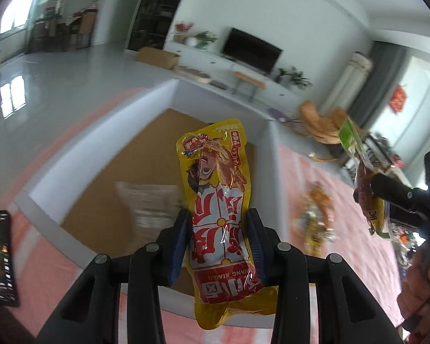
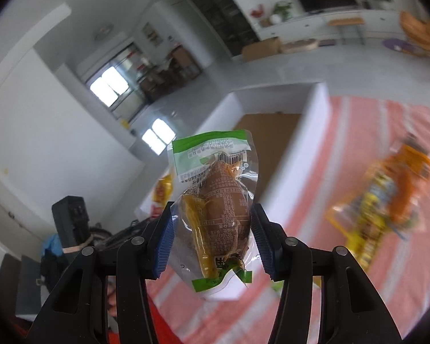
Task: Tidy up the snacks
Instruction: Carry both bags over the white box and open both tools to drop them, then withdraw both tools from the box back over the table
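Tabletop [image 1: 315, 186] with the pink striped cloth is carrying a white box [image 1: 100, 143], cardboard floor showing; one pale packet [image 1: 149, 200] is lying inside, so sorting is barely started. Loose snack pile [image 2: 381, 200] is still sitting on the cloth beside the box. Left tongs [image 1: 219, 243] are clamping a yellow snack pack [image 1: 218, 200], hanging over the box. Right tongs [image 2: 212, 238] are pinching a clear green-edged pouch [image 2: 215, 200], hovering near the box. Both drops look pending.
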A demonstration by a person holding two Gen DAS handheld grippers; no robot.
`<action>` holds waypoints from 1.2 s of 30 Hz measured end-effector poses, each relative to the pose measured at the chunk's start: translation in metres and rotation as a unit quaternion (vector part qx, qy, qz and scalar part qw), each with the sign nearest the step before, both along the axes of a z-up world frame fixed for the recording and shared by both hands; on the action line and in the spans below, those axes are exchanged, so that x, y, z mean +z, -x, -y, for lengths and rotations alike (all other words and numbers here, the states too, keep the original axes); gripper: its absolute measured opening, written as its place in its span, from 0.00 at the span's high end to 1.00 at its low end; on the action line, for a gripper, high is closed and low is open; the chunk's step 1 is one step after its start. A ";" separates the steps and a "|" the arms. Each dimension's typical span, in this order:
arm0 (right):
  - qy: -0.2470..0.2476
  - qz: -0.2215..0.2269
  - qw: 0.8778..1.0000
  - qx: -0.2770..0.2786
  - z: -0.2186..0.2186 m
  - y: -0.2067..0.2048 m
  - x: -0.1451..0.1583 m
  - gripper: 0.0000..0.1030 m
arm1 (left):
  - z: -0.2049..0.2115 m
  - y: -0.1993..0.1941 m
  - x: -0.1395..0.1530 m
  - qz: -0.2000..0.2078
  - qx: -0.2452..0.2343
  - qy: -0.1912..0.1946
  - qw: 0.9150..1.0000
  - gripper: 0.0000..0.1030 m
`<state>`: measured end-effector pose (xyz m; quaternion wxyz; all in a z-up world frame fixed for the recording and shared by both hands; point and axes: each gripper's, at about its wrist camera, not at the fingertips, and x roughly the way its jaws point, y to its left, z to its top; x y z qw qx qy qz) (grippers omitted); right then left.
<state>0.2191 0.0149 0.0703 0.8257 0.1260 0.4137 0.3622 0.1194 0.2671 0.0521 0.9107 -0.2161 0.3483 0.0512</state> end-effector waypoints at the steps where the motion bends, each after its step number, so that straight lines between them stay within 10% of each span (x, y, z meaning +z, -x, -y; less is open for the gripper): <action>1: 0.005 -0.001 1.000 0.005 -0.016 -0.005 -0.003 0.47 | -0.005 -0.002 -0.003 -0.005 0.007 -0.008 1.000 0.62; 7: 0.038 0.010 0.999 0.002 -0.079 -0.027 -0.027 0.33 | -0.012 -0.017 -0.028 -0.040 0.029 -0.059 0.997 0.42; 9: 0.033 0.010 0.999 -0.001 -0.085 -0.032 -0.031 0.15 | -0.018 -0.012 -0.032 -0.039 0.046 -0.067 0.996 0.00; 19: 0.084 0.082 0.989 -0.085 0.015 -0.002 -0.033 0.11 | 0.034 0.035 0.004 0.042 0.019 -0.071 0.996 0.00; 25: 0.222 0.056 0.951 -0.209 0.152 0.019 -0.098 0.11 | 0.133 0.058 0.030 0.079 -0.105 -0.094 0.987 0.00; 31: 0.313 0.029 0.900 -0.302 0.263 0.065 -0.145 0.11 | 0.229 0.061 -0.006 0.033 -0.223 -0.084 0.971 0.00; 36: 0.336 0.023 0.883 -0.327 0.300 0.095 -0.160 0.11 | 0.285 0.058 -0.068 -0.033 -0.263 -0.126 0.956 0.00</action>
